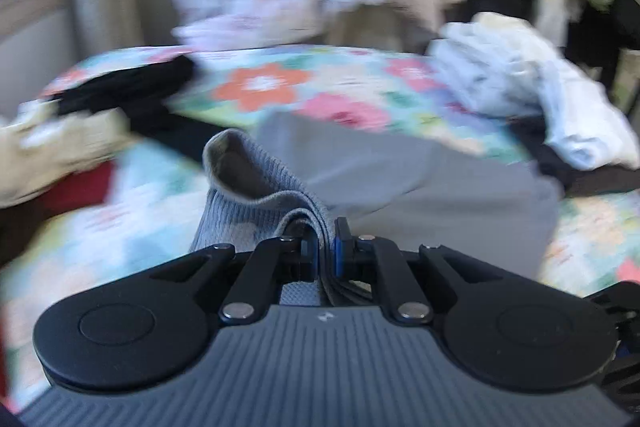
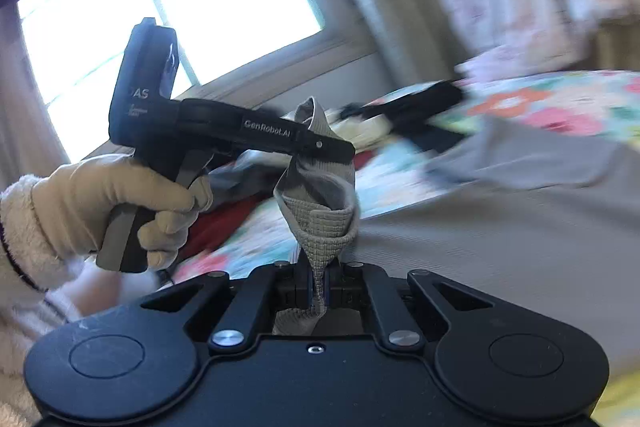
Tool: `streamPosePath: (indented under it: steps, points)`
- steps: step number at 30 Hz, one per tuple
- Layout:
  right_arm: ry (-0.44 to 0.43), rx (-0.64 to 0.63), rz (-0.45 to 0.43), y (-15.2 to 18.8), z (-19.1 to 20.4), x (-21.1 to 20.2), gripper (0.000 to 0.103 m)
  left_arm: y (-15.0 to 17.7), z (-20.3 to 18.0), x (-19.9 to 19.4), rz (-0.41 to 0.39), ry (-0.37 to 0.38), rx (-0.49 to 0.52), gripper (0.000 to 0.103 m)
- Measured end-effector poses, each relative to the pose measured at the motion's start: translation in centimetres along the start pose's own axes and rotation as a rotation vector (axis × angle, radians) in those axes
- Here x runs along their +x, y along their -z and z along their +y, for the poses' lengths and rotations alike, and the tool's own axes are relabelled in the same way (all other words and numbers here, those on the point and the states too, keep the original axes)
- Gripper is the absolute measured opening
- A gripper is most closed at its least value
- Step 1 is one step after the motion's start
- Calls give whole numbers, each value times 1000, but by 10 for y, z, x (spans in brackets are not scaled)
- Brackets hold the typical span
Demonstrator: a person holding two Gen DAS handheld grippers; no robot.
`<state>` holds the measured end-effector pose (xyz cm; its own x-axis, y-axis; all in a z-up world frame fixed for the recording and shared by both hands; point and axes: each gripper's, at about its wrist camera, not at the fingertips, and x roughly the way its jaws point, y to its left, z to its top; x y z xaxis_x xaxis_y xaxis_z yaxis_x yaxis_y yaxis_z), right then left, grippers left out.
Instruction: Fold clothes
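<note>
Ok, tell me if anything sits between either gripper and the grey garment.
Nothing does. The left gripper is shut on the grey garment's ribbed edge, and the right gripper is shut on another bit of it; no gap or obstacle shows.

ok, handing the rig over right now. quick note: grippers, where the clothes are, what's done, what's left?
Left gripper: shut on the cuff of a grey garment.
Right gripper: shut on another part of the same ribbed edge, right next to the left one.
The garment's edge is lifted; its body trails over the floral bedspread.
White clothes are heaped at the far right of the bed, black and cream items at the left.
Done: both grips set. The frames are blurred, so no fold is visible.
Left: fold the grey piece, then probably the rest.
</note>
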<state>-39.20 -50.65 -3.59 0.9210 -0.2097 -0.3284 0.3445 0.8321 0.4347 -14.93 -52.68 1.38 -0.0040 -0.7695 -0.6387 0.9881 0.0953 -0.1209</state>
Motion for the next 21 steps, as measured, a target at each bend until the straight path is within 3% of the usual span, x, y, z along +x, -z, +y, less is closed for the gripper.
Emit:
streamPosePath:
  steps: [4, 10, 16, 19, 21]
  points:
    - [171, 32, -41, -7, -56, -35, 7, -39, -60, 63, 20, 61, 128, 7]
    - [365, 126, -39, -6, -137, -66, 7, -61, -123, 151, 80, 153, 153, 7]
    - [518, 122, -28, -8, -163, -73, 7, -56, -139, 215, 155, 117, 48, 12]
    - [531, 175, -40, -10, -174, -68, 7, -59, -130, 216, 147, 142, 11, 16]
    - [547, 193, -52, -12, -179, -71, 7, -61, -119, 200, 104, 169, -16, 32]
